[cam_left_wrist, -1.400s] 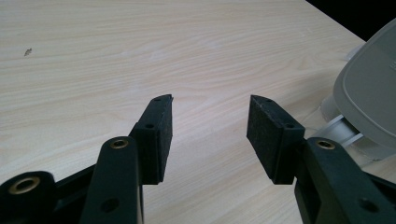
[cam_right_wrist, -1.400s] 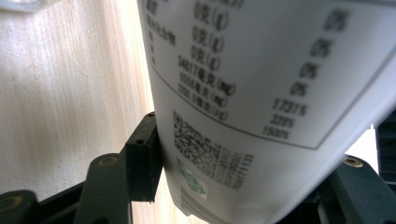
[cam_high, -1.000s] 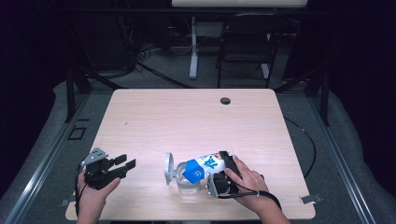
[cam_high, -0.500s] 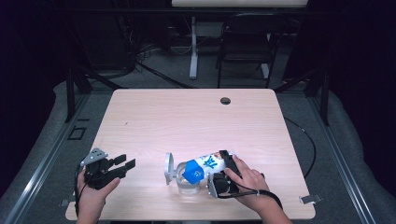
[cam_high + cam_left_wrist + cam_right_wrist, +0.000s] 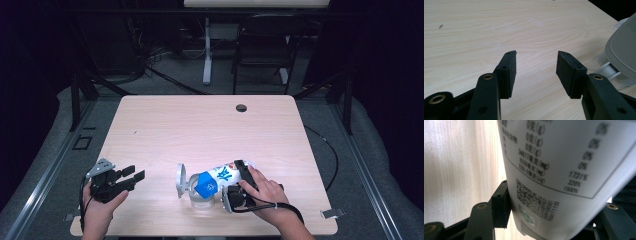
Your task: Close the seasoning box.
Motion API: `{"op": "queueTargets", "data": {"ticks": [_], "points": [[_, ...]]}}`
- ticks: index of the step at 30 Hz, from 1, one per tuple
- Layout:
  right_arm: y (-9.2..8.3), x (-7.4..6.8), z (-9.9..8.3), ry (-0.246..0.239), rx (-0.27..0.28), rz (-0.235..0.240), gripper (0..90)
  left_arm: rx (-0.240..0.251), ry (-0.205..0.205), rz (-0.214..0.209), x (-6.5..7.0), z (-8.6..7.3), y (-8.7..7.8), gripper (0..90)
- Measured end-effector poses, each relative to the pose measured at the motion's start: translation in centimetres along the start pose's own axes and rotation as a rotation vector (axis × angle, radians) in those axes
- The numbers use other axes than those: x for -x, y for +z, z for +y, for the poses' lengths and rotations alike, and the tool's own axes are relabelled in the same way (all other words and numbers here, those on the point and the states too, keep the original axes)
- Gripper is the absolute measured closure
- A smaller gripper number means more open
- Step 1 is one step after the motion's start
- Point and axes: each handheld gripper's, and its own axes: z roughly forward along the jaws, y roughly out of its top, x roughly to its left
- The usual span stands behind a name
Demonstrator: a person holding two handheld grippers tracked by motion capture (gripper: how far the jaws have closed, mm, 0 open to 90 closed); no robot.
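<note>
We hold the white, blue-labelled cylindrical container (image 5: 220, 178) tipped over a clear glass (image 5: 200, 198), right gripper (image 5: 239, 182) clamped on it. Our left gripper (image 5: 131, 178) waits apart, jaws spread and empty. Next, we judge, comes righting the container gently.

The high view looks forward and down from above the near edge of the table (image 5: 165, 125), taking in all four edges. The left gripper view sits low near the near left corner, facing across the bare top toward the far right. The right gripper view is pressed close against the white packet (image 5: 564, 170); table grain is shared by all three.
</note>
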Motion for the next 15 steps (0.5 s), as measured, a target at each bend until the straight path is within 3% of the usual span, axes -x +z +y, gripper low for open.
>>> {"op": "queueTargets", "data": {"ticks": [12,15], "points": [[-0.39,0.32,0.34,-0.062,-0.045,-0.02,40.5,0.001,-0.004,0.002,-0.07,-0.08,0.06,51.0],[-0.25,0.31,0.29,-0.065,-0.024,-0.02,40.5,0.004,-0.005,0.003,-0.09,-0.05,0.0,51.0]]}}
